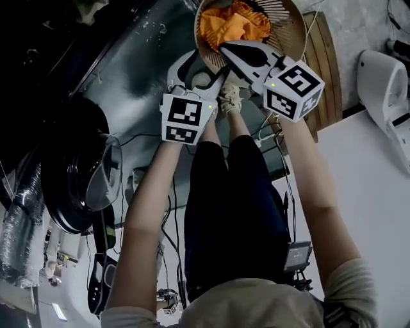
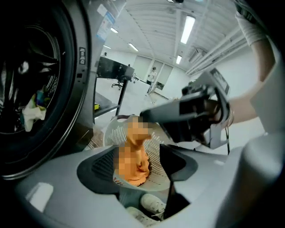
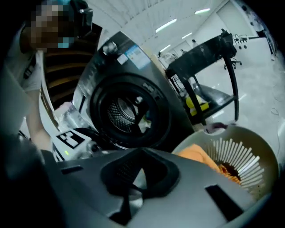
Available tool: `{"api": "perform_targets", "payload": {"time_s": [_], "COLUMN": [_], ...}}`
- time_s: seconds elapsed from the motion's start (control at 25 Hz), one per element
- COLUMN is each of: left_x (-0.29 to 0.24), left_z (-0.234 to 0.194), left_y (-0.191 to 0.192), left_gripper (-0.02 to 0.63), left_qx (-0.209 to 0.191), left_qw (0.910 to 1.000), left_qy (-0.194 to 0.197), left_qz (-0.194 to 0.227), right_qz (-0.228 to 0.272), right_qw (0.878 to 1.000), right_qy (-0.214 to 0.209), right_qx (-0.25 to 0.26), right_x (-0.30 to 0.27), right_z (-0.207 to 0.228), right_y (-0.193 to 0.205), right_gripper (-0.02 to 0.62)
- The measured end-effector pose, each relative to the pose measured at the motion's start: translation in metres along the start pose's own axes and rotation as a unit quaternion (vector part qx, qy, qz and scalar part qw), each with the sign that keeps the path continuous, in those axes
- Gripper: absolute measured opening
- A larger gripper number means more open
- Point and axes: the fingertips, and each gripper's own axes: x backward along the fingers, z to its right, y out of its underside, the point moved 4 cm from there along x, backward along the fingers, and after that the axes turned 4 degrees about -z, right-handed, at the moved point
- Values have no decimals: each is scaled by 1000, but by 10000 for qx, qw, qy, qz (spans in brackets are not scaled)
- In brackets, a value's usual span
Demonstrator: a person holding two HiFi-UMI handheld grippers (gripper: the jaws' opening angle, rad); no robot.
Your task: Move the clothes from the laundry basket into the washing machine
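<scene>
The round slatted laundry basket (image 1: 291, 19) (image 2: 111, 133) (image 3: 249, 138) holds an orange cloth (image 1: 234, 25) (image 3: 200, 153). My right gripper (image 1: 227, 48) (image 3: 141, 151) hangs over the basket with its jaws shut. In the left gripper view the orange cloth (image 2: 138, 171) rises in a column from the basket to that gripper's tip, so the cloth hangs from it. My left gripper (image 1: 198, 73) (image 2: 136, 164) is beside the basket, open and empty. The washing machine (image 3: 124, 111) (image 2: 26, 89) stands at the left with its door (image 1: 90, 173) swung open. Some light clothes (image 2: 33, 111) lie in the drum.
My shoes (image 1: 229, 96) (image 2: 153, 202) stand just before the basket. A wooden board (image 1: 323, 64) lies to its right, then a white device (image 1: 384, 83) and a white table top (image 1: 375, 205). Cables run on the floor. A black table frame (image 3: 209, 67) stands behind the basket.
</scene>
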Motion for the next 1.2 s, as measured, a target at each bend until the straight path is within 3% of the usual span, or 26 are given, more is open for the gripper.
{"api": "perform_targets", "payload": {"time_s": [0.12,0.32,0.4,0.56,0.68,0.72,0.92,1.08,1.2], "left_x": [-7,-19,-18,-13,-5,-4,-1,2,-7], "left_z": [6,-6,-7,-11,-13,-13,-20,-25,-31], "left_y": [-13,-29,-26,-9,4,7,21,36,42], "left_gripper": [281,279,278,250,241,239,225,204,204], "left_qx": [-228,290,367,729,1023,1065,1289,1410,1223], "left_qw": [9997,9988,9979,9951,9918,9912,9882,9869,9896], "left_qy": [64,-237,-374,-529,-613,-618,-662,-649,-628], "left_qz": [78,306,384,416,469,483,497,445,434], "right_qz": [278,216,159,-263,-710,-866,-1679,-2165,-2266], "right_qw": [9986,9988,9993,9936,9835,9797,9612,9380,9277], "right_qy": [-363,-229,62,1096,1640,1770,2144,2665,2867], "right_qx": [262,383,322,41,-297,-373,-439,-483,-764], "right_x": [19,31,35,18,-14,-24,-67,-77,-85], "right_z": [-40,-41,-20,52,103,117,181,230,256], "right_y": [-34,-29,-17,23,56,66,109,145,169], "right_gripper": [6,6,6,8,121,161,227,232,238]}}
